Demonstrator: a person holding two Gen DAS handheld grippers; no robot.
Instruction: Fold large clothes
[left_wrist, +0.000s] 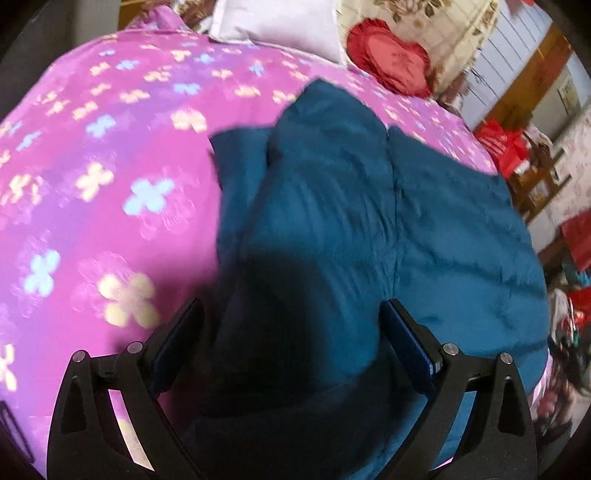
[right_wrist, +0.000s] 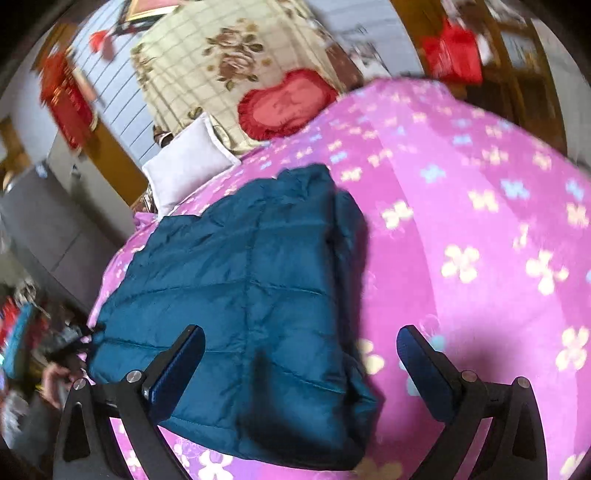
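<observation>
Teal puffer jacket (right_wrist: 251, 295) lies folded on the bed's pink flowered cover (right_wrist: 461, 221), near the edge. Left claw (left_wrist: 291, 332) stands spread wide with a dark fold of the jacket bulging up between its fingers; no clamping visible. Right claw (right_wrist: 301, 354) is spread apart above the jacket's near edge, holding nothing. Only the right view shows the jacket's whole quilted outline. Both views show the white pillow (right_wrist: 184, 166) and red heart cushion (left_wrist: 391, 62) at the head.

Left claw (left_wrist: 291, 325) black struts, blue pads, silver screws, right claw (right_wrist: 301, 350) alike
</observation>
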